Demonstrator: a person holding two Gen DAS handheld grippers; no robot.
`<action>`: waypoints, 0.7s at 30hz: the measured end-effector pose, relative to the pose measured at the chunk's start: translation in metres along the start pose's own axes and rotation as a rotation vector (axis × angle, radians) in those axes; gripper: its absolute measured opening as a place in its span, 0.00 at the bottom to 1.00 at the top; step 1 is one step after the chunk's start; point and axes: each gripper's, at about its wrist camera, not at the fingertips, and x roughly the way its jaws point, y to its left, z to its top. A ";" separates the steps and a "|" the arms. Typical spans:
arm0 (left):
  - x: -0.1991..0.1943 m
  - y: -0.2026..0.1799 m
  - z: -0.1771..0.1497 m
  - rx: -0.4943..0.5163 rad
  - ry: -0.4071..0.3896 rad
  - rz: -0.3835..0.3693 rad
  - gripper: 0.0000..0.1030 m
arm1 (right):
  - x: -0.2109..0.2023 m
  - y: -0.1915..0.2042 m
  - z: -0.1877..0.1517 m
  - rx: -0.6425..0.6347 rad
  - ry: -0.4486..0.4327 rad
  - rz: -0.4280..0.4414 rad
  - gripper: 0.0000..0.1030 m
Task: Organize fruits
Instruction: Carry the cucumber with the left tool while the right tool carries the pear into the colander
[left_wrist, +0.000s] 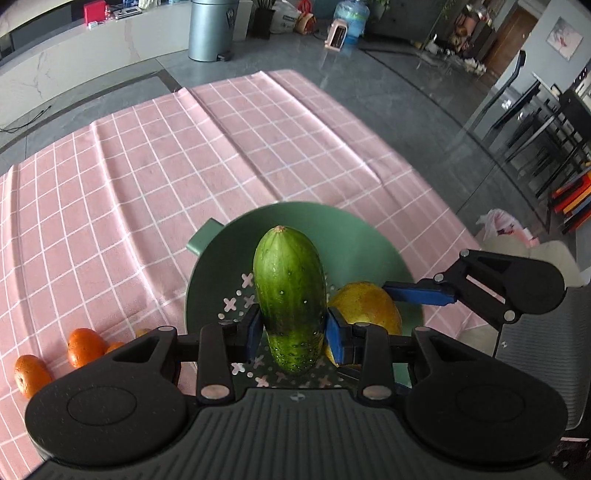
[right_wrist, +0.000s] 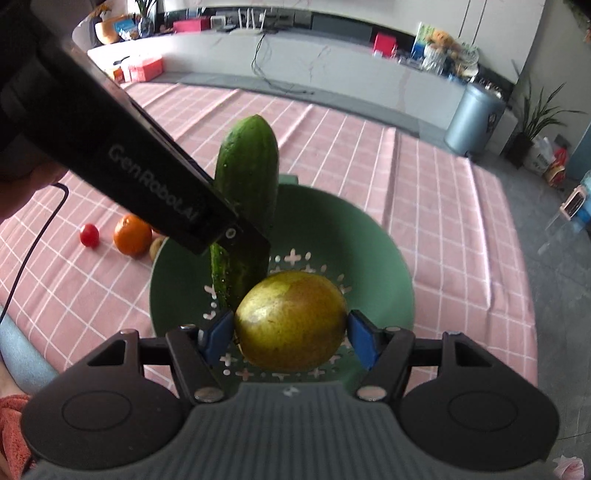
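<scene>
My left gripper (left_wrist: 291, 328) is shut on a green cucumber (left_wrist: 290, 295) and holds it upright over the green colander bowl (left_wrist: 325, 229). My right gripper (right_wrist: 291, 332) is shut on a yellow-green mango (right_wrist: 291, 319), low inside the same bowl (right_wrist: 351, 236). In the left wrist view the mango (left_wrist: 369, 302) sits right of the cucumber, with the right gripper's blue fingers (left_wrist: 421, 291) at it. In the right wrist view the cucumber (right_wrist: 245, 206) stands behind the mango, partly hidden by the left gripper's black body (right_wrist: 147, 177).
Oranges (left_wrist: 85, 347) lie on the pink checked tablecloth (left_wrist: 147, 166) left of the bowl. The right wrist view shows an orange (right_wrist: 132, 235), a small red tomato (right_wrist: 89, 235) and a kiwi (right_wrist: 157, 248) there. A black cable (right_wrist: 33, 247) crosses the cloth.
</scene>
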 end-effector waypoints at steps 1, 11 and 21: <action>0.004 0.000 0.000 0.001 0.011 0.004 0.39 | 0.005 0.000 -0.001 -0.006 0.009 0.005 0.62; 0.033 0.007 0.013 -0.029 0.040 0.009 0.40 | 0.034 -0.007 -0.011 0.016 0.068 0.022 0.62; 0.057 0.011 0.018 -0.055 0.060 0.034 0.40 | 0.040 -0.001 -0.012 -0.016 0.078 0.021 0.63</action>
